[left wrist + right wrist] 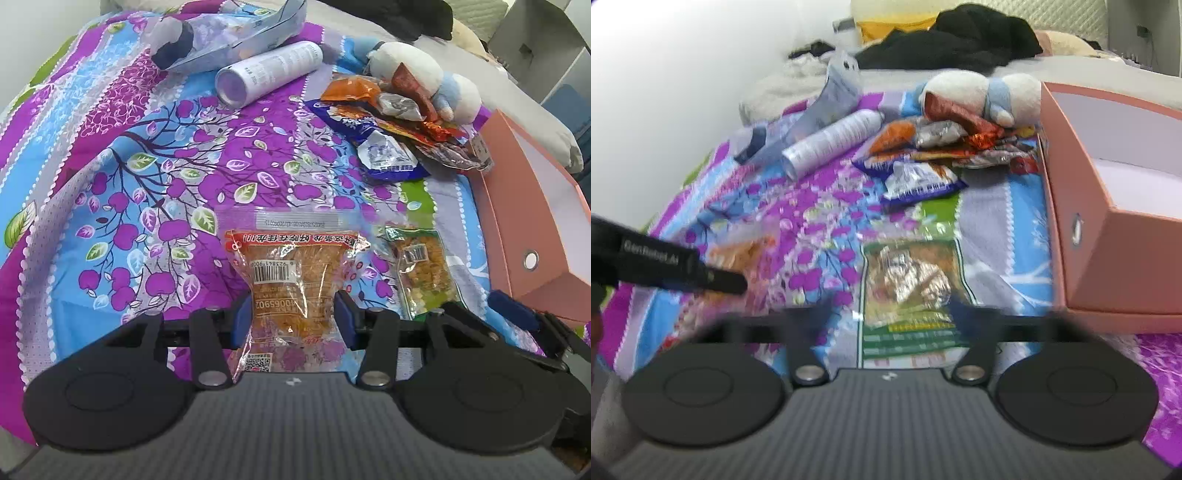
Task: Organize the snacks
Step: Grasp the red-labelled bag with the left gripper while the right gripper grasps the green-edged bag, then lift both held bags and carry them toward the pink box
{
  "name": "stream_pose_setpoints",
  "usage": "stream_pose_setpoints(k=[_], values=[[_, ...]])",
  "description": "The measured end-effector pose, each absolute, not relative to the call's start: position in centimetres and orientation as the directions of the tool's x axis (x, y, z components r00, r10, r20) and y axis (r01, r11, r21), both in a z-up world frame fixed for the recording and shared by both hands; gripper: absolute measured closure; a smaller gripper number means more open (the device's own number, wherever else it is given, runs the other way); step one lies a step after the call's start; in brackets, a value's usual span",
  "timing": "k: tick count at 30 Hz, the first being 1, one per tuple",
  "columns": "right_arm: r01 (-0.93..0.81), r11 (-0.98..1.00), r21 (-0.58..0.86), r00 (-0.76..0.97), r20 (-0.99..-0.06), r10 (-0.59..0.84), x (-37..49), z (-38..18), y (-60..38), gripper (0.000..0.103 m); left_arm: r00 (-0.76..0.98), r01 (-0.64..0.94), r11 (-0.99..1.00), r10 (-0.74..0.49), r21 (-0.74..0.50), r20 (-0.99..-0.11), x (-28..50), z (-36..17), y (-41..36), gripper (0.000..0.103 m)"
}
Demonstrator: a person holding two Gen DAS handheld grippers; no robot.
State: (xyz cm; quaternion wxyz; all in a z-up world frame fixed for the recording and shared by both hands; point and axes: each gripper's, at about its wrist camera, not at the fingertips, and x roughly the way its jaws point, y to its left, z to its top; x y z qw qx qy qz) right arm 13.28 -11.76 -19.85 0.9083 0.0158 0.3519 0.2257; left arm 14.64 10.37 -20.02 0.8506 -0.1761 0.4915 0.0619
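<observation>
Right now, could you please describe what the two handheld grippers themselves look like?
Both are matte black. The left gripper has blue pads on jointed black links with silver pivot pins, two round black discs and a ribbed grey body. The right gripper looks the same, though blurred. In the right view, white "GenRobot.AI" lettering runs along the left gripper's side.

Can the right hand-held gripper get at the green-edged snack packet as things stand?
Probably yes: the right hand-held gripper is open, its jaws either side of the green-edged snack packet lying flat on the bedspread, nothing covering it.
</observation>
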Motion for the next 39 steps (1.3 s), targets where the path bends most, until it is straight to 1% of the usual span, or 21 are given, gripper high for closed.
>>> stream_pose_setpoints(k=[2,5,8,9,10,11,14,15,16,21,23,24,25,26,28,31,34,39], values=[[-0.423,0.890,0.170,0.633,-0.647,0.425,14.3,-20.7,-11.2,0.021,0.508,-0.281,0.929,-0.067,-0.239,-0.859,14.8,-20.2,10.5,0.050],[-0.420,0.900,0.119,0.620,-0.686,0.380,16.1,-22.0,-10.1,0.021,0.508,-0.284,0.929,-0.064,-0.237,-0.859,14.9,-20.4,10.7,0.050],[-0.409,0.907,0.102,0.595,-0.724,0.350,17.8,-23.3,-9.6,0.019,0.505,-0.284,0.930,-0.059,-0.231,-0.861,15.1,-20.6,10.9,0.050],[-0.406,0.909,0.099,0.592,-0.729,0.344,18.2,-23.6,-9.5,0.017,0.504,-0.284,0.931,-0.058,-0.229,-0.862,15.2,-20.7,11.0,0.050],[-0.406,0.908,0.102,0.590,-0.730,0.346,18.6,-23.8,-9.5,0.012,0.504,-0.284,0.932,-0.057,-0.227,-0.862,15.3,-20.8,11.0,0.050],[-0.400,0.910,0.104,0.589,-0.732,0.343,19.0,-24.0,-9.5,0.009,0.502,-0.285,0.932,-0.056,-0.226,-0.863,15.4,-20.9,11.1,0.050],[-0.400,0.910,0.107,0.576,-0.743,0.341,20.1,-24.6,-9.3,0.007,0.496,-0.286,0.931,-0.059,-0.227,-0.866,15.6,-21.2,11.3,0.049],[-0.398,0.912,0.096,0.578,-0.746,0.331,20.4,-24.8,-9.2,0.001,0.495,-0.286,0.931,-0.059,-0.226,-0.867,15.7,-21.3,11.3,0.050],[-0.395,0.915,0.085,0.575,-0.753,0.319,20.7,-25.2,-9.0,0.000,0.493,-0.286,0.931,-0.059,-0.226,-0.868,15.8,-21.4,11.3,0.050],[-0.390,0.914,0.110,0.569,-0.751,0.333,21.6,-25.6,-9.0,0.000,0.494,-0.287,0.930,-0.062,-0.230,-0.867,16.0,-21.6,11.4,0.049],[-0.387,0.915,0.112,0.575,-0.747,0.335,21.5,-25.5,-9.2,0.006,0.497,-0.284,0.931,-0.063,-0.231,-0.865,16.1,-21.6,11.4,0.049],[-0.383,0.917,0.110,0.583,-0.741,0.332,21.3,-25.3,-9.3,0.017,0.499,-0.283,0.930,-0.064,-0.233,-0.864,16.2,-21.5,11.4,0.049],[-0.372,0.922,0.109,0.590,-0.738,0.326,21.2,-25.1,-9.5,0.031,0.501,-0.282,0.930,-0.066,-0.234,-0.863,16.2,-21.5,11.3,0.049],[-0.364,0.924,0.120,0.588,-0.740,0.328,21.2,-24.8,-9.8,0.036,0.503,-0.280,0.931,-0.067,-0.236,-0.862,16.2,-21.4,11.2,0.049],[-0.343,0.930,0.133,0.585,-0.744,0.322,21.2,-24.3,-10.1,0.051,0.509,-0.276,0.931,-0.069,-0.239,-0.858,16.2,-21.2,11.1,0.049],[-0.333,0.932,0.142,0.582,-0.747,0.322,20.8,-23.5,-10.4,0.055,0.522,-0.269,0.932,-0.072,-0.244,-0.850,16.1,-20.6,10.7,0.049],[-0.345,0.928,0.138,0.602,-0.726,0.332,19.7,-22.2,-10.5,0.055,0.529,-0.259,0.934,-0.075,-0.245,-0.845,15.9,-19.7,10.3,0.049],[-0.332,0.932,0.144,0.649,-0.683,0.336,17.6,-18.8,-11.2,0.055,0.567,-0.204,0.947,-0.092,-0.247,-0.819,14.9,-16.5,9.0,0.049]])
